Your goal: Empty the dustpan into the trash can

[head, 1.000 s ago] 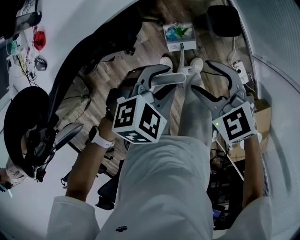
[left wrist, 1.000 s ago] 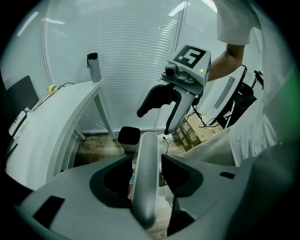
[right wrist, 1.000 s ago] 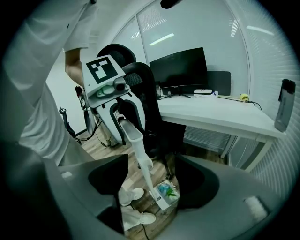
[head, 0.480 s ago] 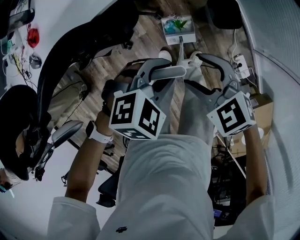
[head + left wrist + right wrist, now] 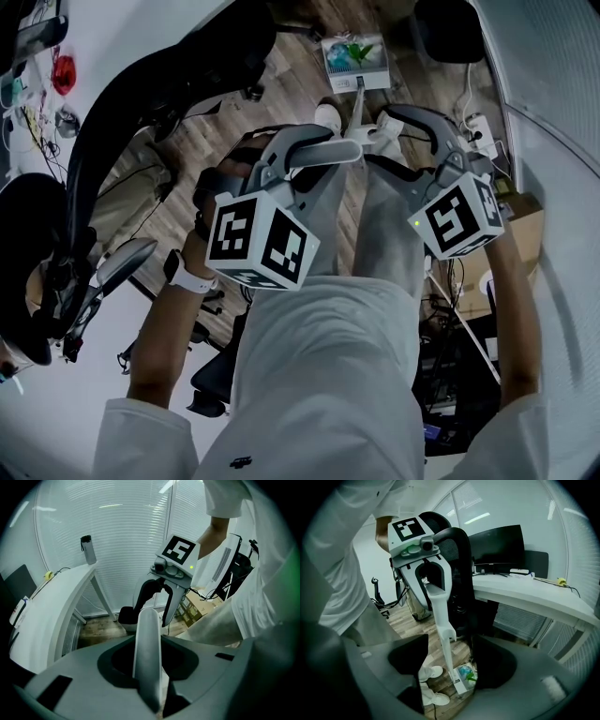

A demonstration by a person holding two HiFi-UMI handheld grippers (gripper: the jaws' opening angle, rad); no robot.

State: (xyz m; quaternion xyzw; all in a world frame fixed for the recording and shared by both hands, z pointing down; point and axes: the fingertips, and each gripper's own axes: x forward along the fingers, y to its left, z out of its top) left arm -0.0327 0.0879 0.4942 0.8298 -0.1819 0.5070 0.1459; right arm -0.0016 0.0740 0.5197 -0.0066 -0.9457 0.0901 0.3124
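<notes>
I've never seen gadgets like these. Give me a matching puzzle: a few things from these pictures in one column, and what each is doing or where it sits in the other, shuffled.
Things
1. left gripper
2. right gripper
3. dustpan
4. monitor

States
A. stands on the white desk
B. jaws apart, gripping nothing
C. on the wooden floor, green and blue scraps inside
D. jaws clamped on the white handle

Pairs: 1-D, 2-B, 3-C, 4-A

wood-plank floor (image 5: 230,141), white desk (image 5: 525,592), dark monitor (image 5: 497,545), black office chair (image 5: 460,557), slatted blinds (image 5: 126,536).
</notes>
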